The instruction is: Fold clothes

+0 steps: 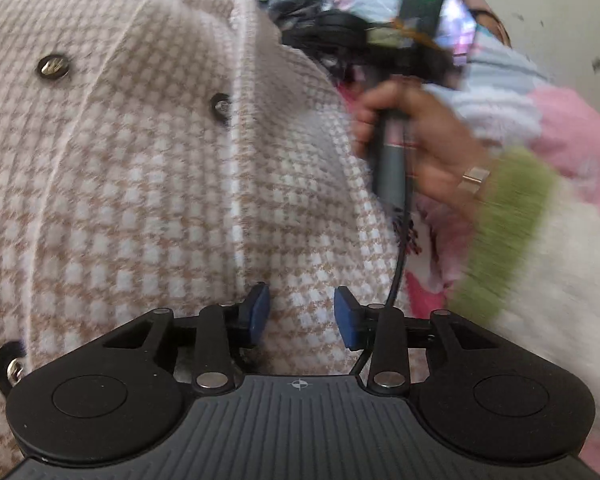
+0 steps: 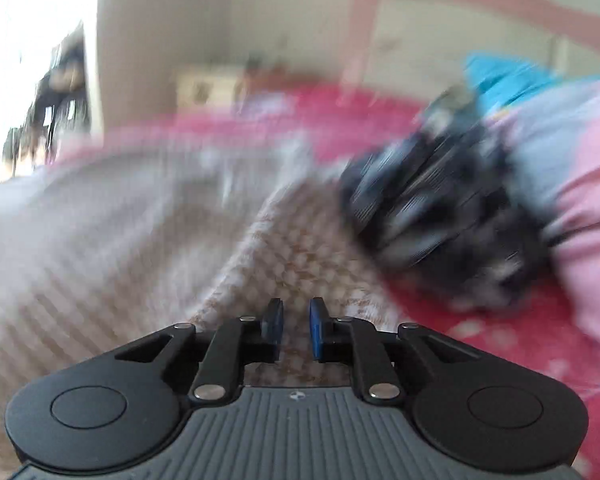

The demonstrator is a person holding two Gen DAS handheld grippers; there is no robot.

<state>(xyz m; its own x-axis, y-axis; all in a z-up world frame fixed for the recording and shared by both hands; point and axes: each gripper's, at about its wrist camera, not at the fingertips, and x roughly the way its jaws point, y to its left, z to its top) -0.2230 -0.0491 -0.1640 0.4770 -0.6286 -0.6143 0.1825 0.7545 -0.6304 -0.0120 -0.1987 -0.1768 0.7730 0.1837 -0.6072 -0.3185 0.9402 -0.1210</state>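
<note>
While my left gripper [image 1: 302,316] hangs over the jacket [image 1: 148,184] with its blue pads [image 1: 259,312] a moderate gap apart, I see checked cloth showing through that gap but no fold pinched between them, so I read it as holding nothing. My right gripper [image 2: 296,328] has its pads nearly together, a narrow slit left, and again only cloth behind the slit; nothing is gripped there either, as far as the blur lets me judge.

Outward from the left tool, the jacket fills everything from six round to twelve o'clock, front up, snaps [image 1: 53,66] showing, an edge running toward one o'clock. At two o'clock the person's right hand [image 1: 420,148] grips the other tool's handle. In the right wrist view the jacket's edge [image 2: 300,248] sits at twelve, a dark garment [image 2: 440,216] at two, on the pink bed [image 2: 500,340].

My judgement: folding has barely started. The jacket lies bunched rather than flat, no clean fold shows, and the dark garment waits untouched.
</note>
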